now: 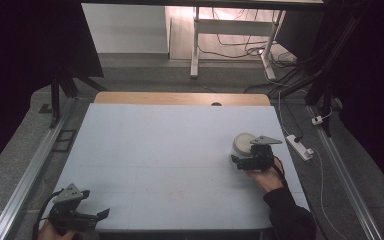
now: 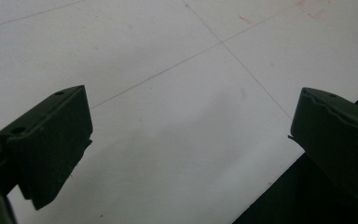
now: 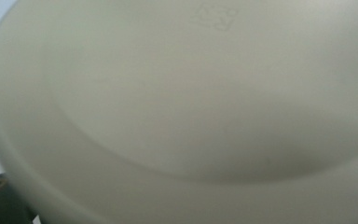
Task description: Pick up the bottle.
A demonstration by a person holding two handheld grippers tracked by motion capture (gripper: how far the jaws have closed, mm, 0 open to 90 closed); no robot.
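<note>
Pale blue-grey laminate covers the counter point(image 1: 170, 150), matte and smooth, scored with thin grid lines and a few faint red scuffs that I can see in the left gripper view. At the near left corner my left gripper point(image 1: 87, 216) hovers just over the counter edge, its jaws spread wide with nothing between them; the black pads point(image 2: 51, 140) look like hard moulded plastic, blocky, with small screw holes on top. It is idle and well apart from the work.

Moving right, the middle of the counter is bare. Toward the right edge stands the white container point(image 1: 242, 144), a squat round thing with a smooth, slightly glossy, off-white surface, probably plastic. In the right gripper view its face is a shallow dished disc point(image 3: 205, 102) with a raised rim and a faint embossed mark near the top, so close that it is blurred.

My right gripper point(image 1: 241, 161) is pressed up against the container's near side. I cannot tell whether the jaws are closed on it, since the container hides all but a corner of one pad.

I judge this to be the grasp step on the container. The next move calls for a firm, level hold on a slick curved wall before lifting.
</note>
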